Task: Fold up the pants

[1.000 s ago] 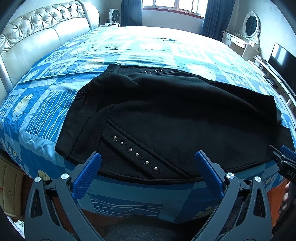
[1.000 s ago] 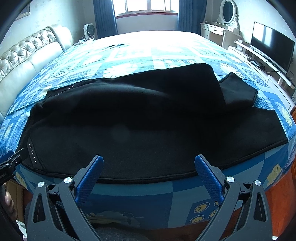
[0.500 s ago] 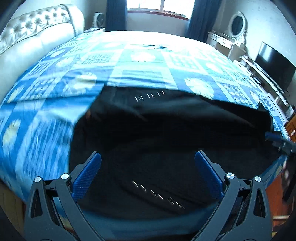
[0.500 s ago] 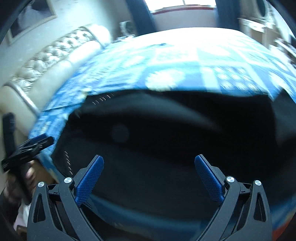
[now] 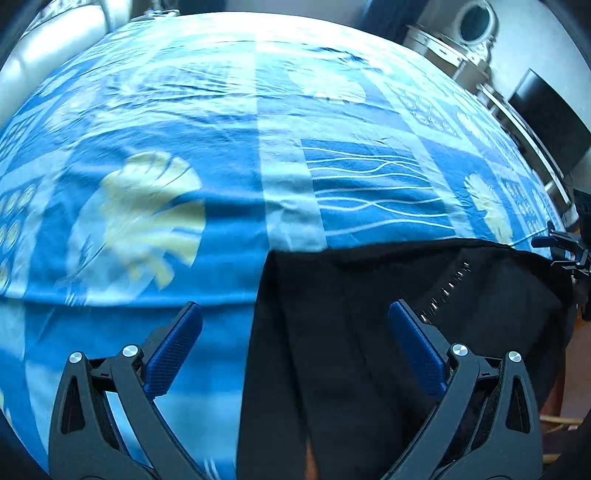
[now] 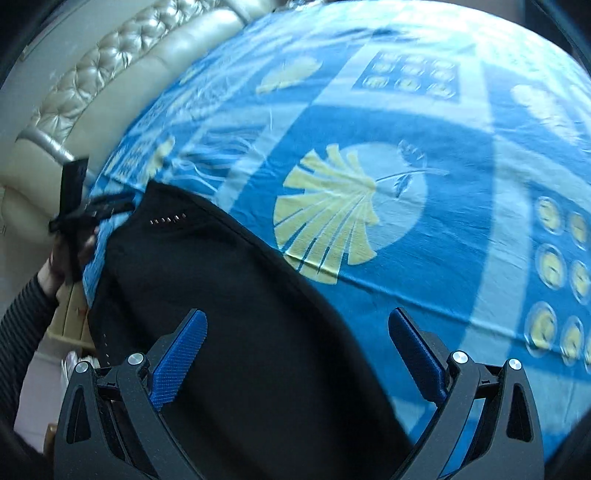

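Black pants [image 5: 369, 332] with small metal studs lie on a blue patterned bedspread [image 5: 258, 147]. My left gripper [image 5: 295, 339] is open and hovers low over the pants' left edge, with the far corner of the fabric just ahead. My right gripper [image 6: 297, 343] is open over the pants [image 6: 221, 314] near their far edge. Each gripper shows at the other view's edge: the right one at the pants' far right corner [image 5: 565, 251], the left one [image 6: 88, 214] at the far left corner, held by a hand.
The bedspread [image 6: 406, 147] stretches away beyond the pants. A tufted cream headboard [image 6: 92, 92] stands at the left. A dresser with a round mirror [image 5: 476, 22] and a dark TV [image 5: 546, 118] are at the far right.
Both grippers have moved forward and low over the pants and swung apart, the left toward the left edge, the right toward the far edge. Both stayed open.
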